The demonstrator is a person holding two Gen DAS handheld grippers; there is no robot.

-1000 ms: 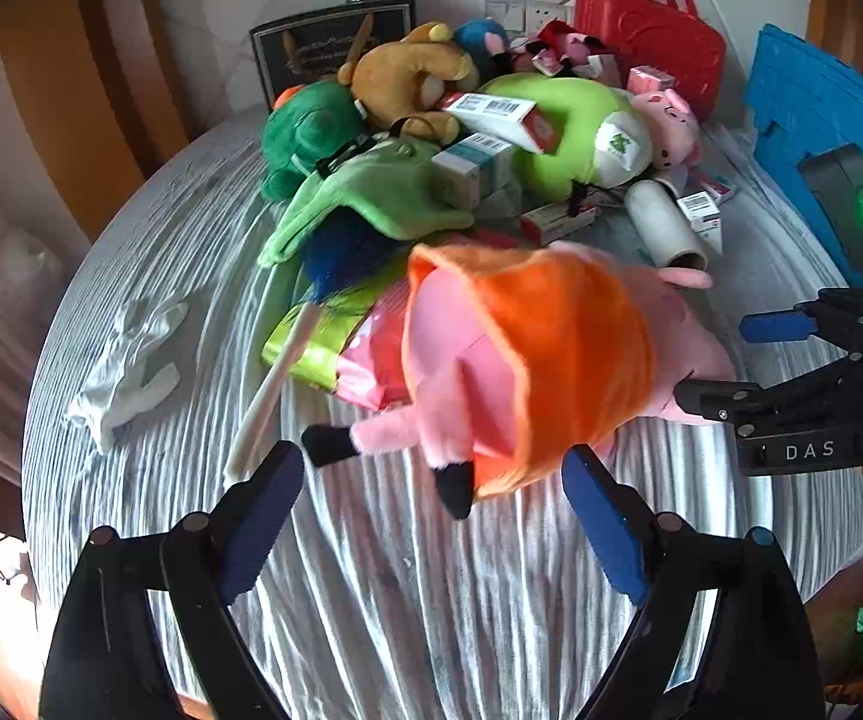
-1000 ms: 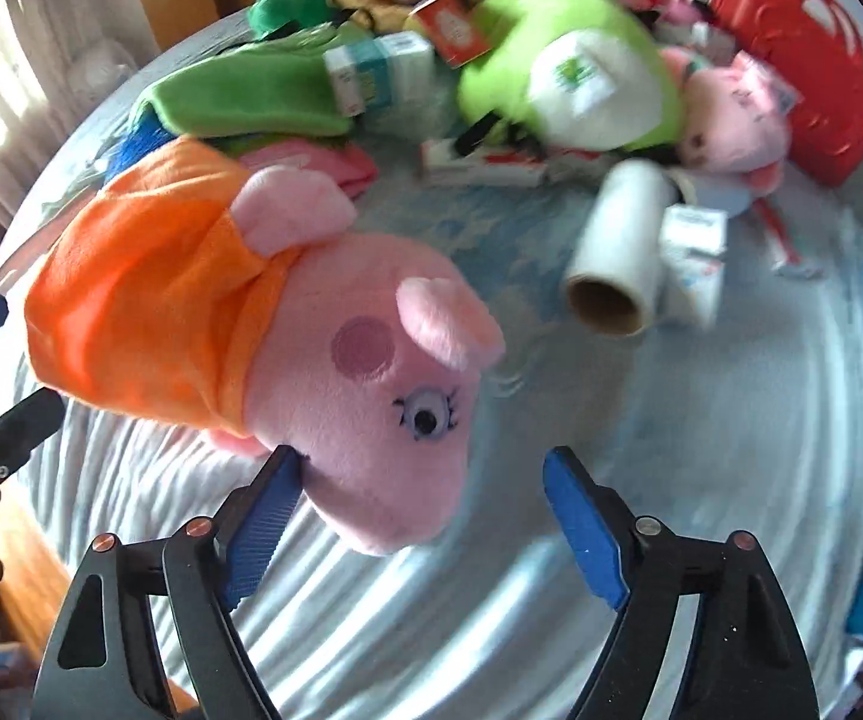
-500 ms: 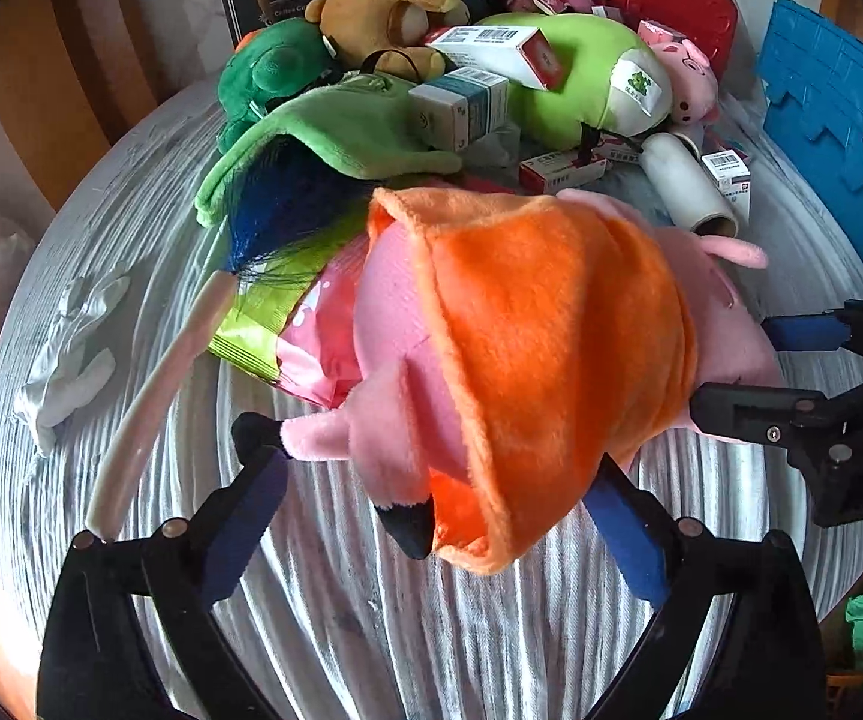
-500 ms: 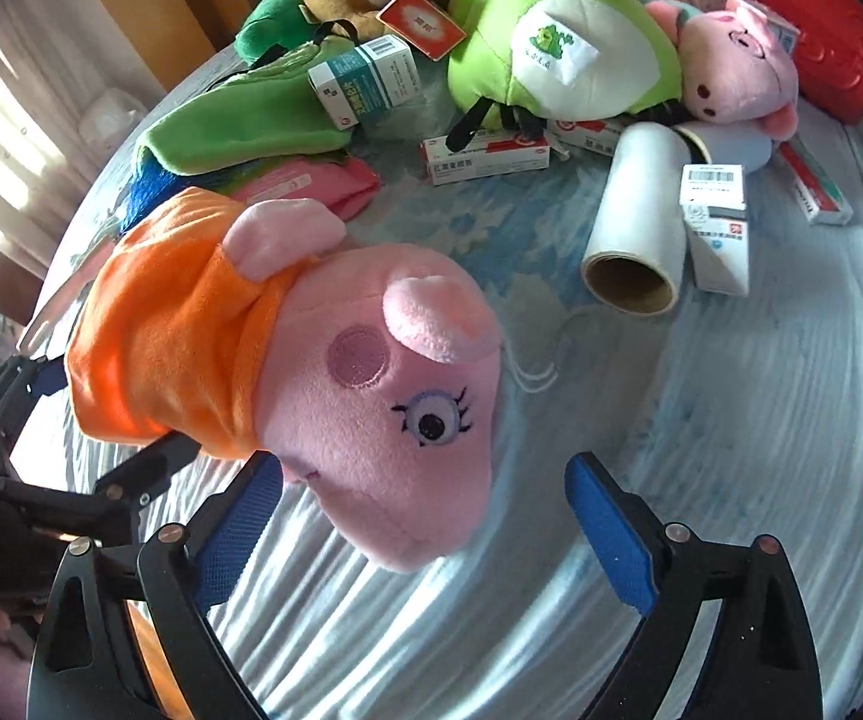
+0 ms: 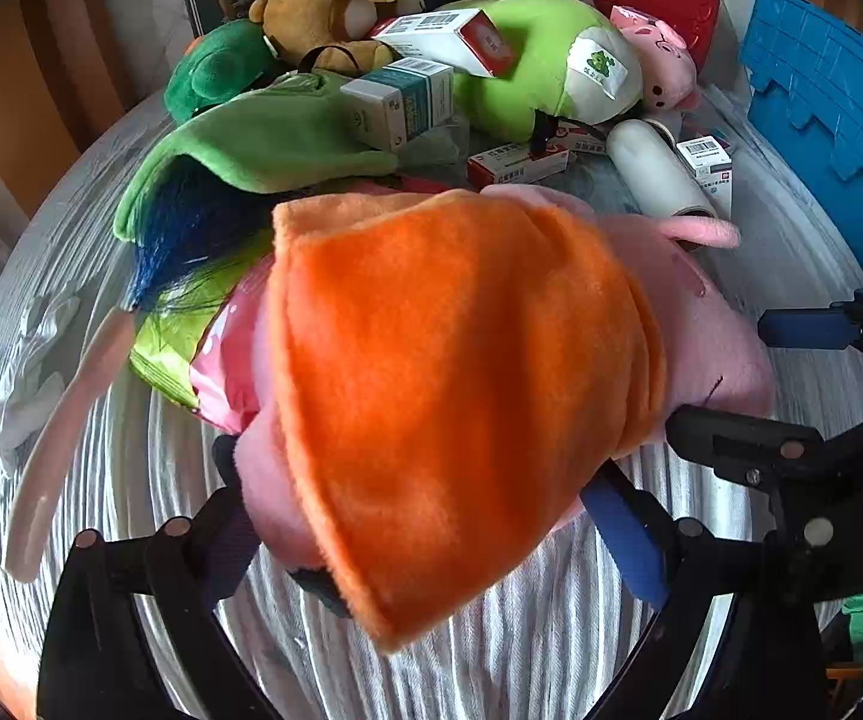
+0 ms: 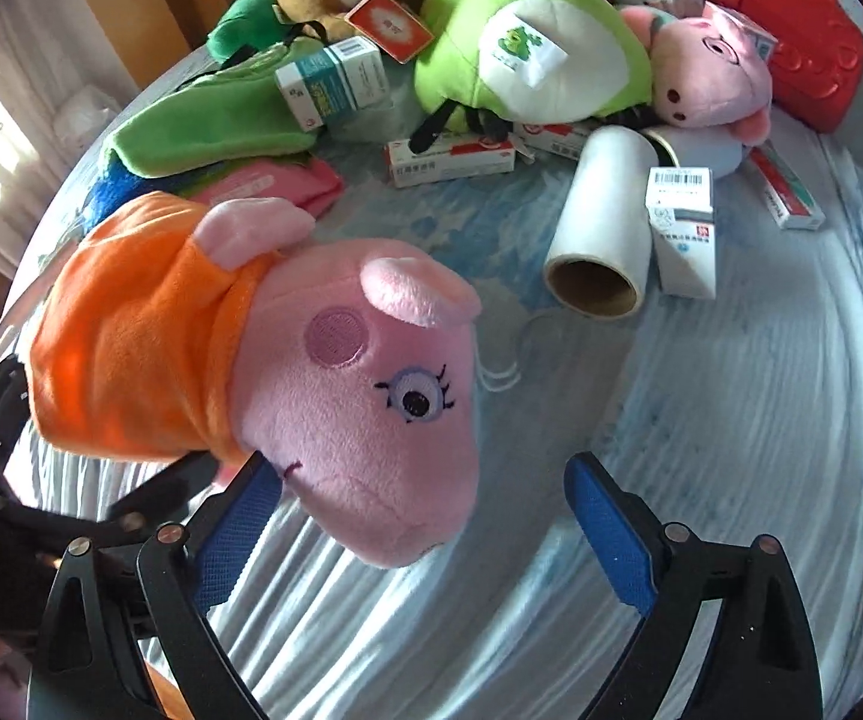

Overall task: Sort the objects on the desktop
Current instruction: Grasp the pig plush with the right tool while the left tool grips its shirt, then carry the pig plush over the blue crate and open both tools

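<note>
- Two grippers now bracket one toy. In the left wrist view, my left gripper (image 5: 425,534) has pushed forward over the last second until the pig toy (image 5: 461,384) fills the frame; its orange dress sits between the two blue pads, the left one half buried under the plush. Whether the pads are already pressing the toy, I cannot tell.
- Behind the pig, the clutter on the table (image 5: 131,480) looks undisturbed: green plush (image 5: 539,66), medicine boxes (image 5: 401,102), the white roll (image 5: 653,171), the blue crate (image 5: 821,120).
- In the right wrist view, my right gripper (image 6: 425,534) is spread wide, having closed in on the pig's head (image 6: 371,396). The snout now hangs between the fingers, the left pad tucked just beneath the chin, the right pad (image 6: 608,540) clear of it over bare cloth.
- My reading: the approach is done, and the pig is lined up as the first item to lift out, once a firm pinch is made.
</note>
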